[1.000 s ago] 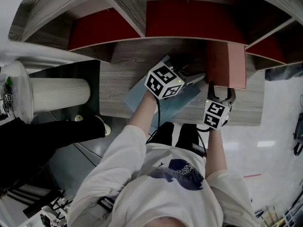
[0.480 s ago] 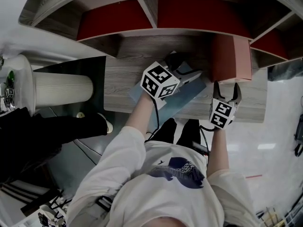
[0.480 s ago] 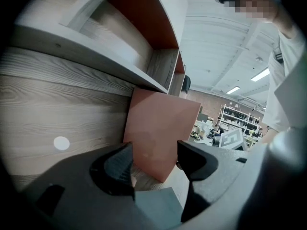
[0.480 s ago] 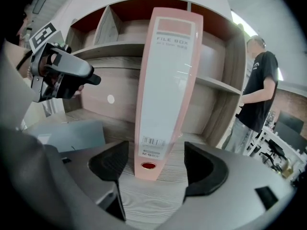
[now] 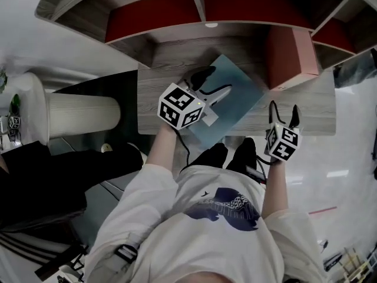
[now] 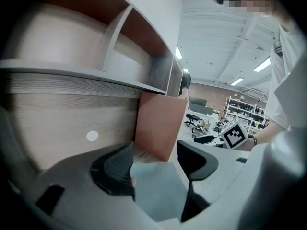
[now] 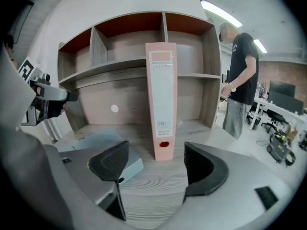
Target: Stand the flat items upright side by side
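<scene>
A pink binder (image 5: 291, 52) (image 7: 162, 104) (image 6: 160, 123) stands upright on the desk (image 5: 312, 105), against the shelf unit. A blue-grey binder (image 5: 235, 93) (image 7: 96, 145) (image 6: 158, 186) lies flat to its left, with one corner at the desk's front edge. My left gripper (image 5: 212, 82) (image 6: 154, 159) is over the near part of the flat binder. Its jaws stand apart, and I cannot tell whether the tips touch the cover. My right gripper (image 5: 284, 108) (image 7: 156, 162) is open with nothing between its jaws. It is a short way in front of the pink binder.
The shelf unit (image 5: 206, 5) with red-backed compartments rises behind the desk. A white ribbed cylinder (image 5: 70, 114) lies to the left of the desk. A person (image 7: 242, 75) stands to the right of the shelves.
The right gripper has drawn back from the pink binder's near edge, and its jaws have spread. The left gripper has pulled back toward me, so more of the blue-grey binder shows.
</scene>
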A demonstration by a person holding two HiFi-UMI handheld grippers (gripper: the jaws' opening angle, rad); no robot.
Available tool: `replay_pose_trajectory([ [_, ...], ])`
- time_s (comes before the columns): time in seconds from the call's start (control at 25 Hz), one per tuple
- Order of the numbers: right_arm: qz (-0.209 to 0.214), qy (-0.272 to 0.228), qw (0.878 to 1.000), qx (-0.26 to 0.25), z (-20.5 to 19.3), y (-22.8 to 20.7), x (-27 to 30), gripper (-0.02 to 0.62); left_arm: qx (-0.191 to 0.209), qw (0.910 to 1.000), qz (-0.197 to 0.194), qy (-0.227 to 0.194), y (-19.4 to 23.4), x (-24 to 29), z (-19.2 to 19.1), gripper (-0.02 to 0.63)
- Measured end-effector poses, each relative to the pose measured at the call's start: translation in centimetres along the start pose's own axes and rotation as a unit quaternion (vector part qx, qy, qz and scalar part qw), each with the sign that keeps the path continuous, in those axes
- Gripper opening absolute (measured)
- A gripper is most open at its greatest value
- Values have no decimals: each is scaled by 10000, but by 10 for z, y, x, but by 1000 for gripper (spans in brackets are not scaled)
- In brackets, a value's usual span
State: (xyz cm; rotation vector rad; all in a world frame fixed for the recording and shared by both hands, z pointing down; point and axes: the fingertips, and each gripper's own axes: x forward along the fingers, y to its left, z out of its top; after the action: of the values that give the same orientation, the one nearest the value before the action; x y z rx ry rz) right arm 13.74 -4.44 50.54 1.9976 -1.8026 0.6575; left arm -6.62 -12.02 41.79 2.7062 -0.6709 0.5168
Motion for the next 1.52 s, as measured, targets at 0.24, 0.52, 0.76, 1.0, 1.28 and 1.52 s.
replay_pose_trajectory([
  [0.24,292,255,9988,303,-31,38,-13,339,3,9996,220,152,12,-52,-21,296],
  [0.52,753,498,9928,783,-52,60,-24,339,-151,9980,525,313,8,-94,-47,296],
  [0.76,1594,835,9692,1681,-86,76,-44,341,-501,9937,919,412,-12,-121,-80,296],
  [1.0,2478,1352,9201,2714,-144,89,-83,353,-722,9889,1203,484,-34,-141,-97,296],
  [1.28,4117,1549,8085,3909,-177,154,-112,397,-699,9887,1139,675,-30,-141,-108,296],
  [1.52,3909,1579,8170,3935,-198,195,-97,407,-400,9915,776,964,-9,-140,-121,296],
])
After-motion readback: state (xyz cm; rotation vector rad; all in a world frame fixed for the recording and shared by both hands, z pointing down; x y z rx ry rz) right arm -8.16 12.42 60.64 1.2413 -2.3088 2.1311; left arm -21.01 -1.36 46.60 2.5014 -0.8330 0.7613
